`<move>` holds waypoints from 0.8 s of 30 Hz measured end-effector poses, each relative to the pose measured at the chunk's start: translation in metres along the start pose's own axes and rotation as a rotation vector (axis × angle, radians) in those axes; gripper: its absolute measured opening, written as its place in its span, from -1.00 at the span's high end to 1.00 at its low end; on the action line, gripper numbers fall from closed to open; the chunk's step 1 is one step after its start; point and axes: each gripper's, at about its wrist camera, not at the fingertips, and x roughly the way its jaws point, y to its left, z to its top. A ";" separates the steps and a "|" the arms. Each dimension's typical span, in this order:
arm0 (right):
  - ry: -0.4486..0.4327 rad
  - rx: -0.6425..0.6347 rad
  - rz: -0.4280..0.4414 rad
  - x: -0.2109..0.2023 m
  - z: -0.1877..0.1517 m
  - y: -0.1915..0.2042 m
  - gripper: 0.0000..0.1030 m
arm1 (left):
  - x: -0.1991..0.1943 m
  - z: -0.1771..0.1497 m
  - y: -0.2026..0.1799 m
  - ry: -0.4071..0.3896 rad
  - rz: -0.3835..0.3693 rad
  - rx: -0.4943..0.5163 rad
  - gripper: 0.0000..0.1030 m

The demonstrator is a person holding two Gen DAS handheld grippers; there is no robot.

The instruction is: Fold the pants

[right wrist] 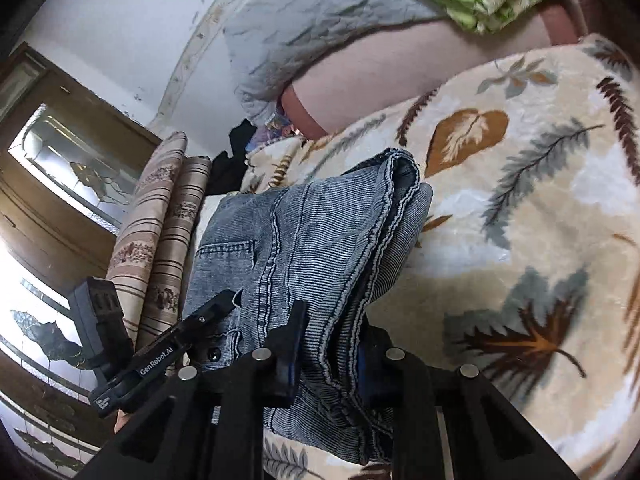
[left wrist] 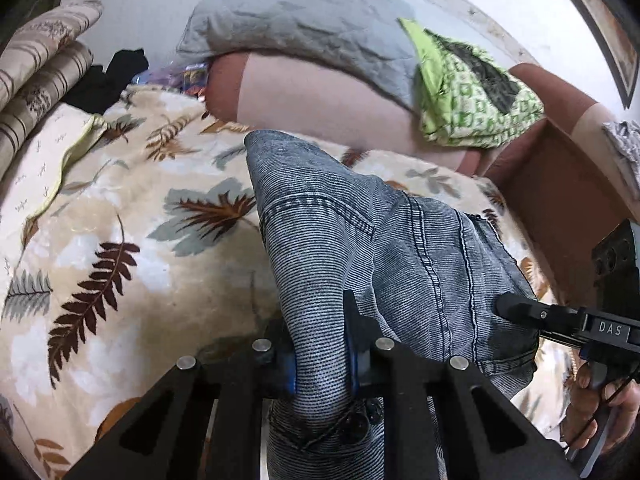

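The jeans lie as a folded, multi-layer bundle on the leaf-print blanket, lifted at the near end where both tools hold them. The left gripper is clamped on a thick fold of denim, and the right gripper is closed on the stacked seam edges beside it, apparently so the layers stay aligned while the bundle is handled. Pillows and a green cloth lie well beyond the jeans.

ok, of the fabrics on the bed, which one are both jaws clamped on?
The jeans: grey-blue denim with seams, gripped by both the left gripper and right gripper. The leaf blanket lies underneath; the green cloth sits far off.
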 end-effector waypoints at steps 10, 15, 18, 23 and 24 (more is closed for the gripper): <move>0.184 0.124 -0.223 0.073 -0.029 -0.056 -0.01 | 0.057 -0.044 0.025 0.160 0.166 -0.045 -0.59; 0.087 0.028 -0.330 0.046 -0.031 -0.035 -0.30 | 0.028 -0.046 0.023 0.131 0.270 -0.058 -0.66; 0.011 -0.070 -0.332 0.029 -0.041 -0.005 -0.38 | 0.014 -0.056 0.019 0.118 0.311 -0.037 -0.66; 0.060 -0.232 -0.458 0.057 -0.078 0.006 -0.59 | 0.019 -0.075 0.014 0.143 0.372 -0.026 -0.77; 0.111 -0.236 -0.498 0.068 -0.084 -0.001 -0.58 | 0.021 -0.077 0.014 0.157 0.379 -0.019 -0.78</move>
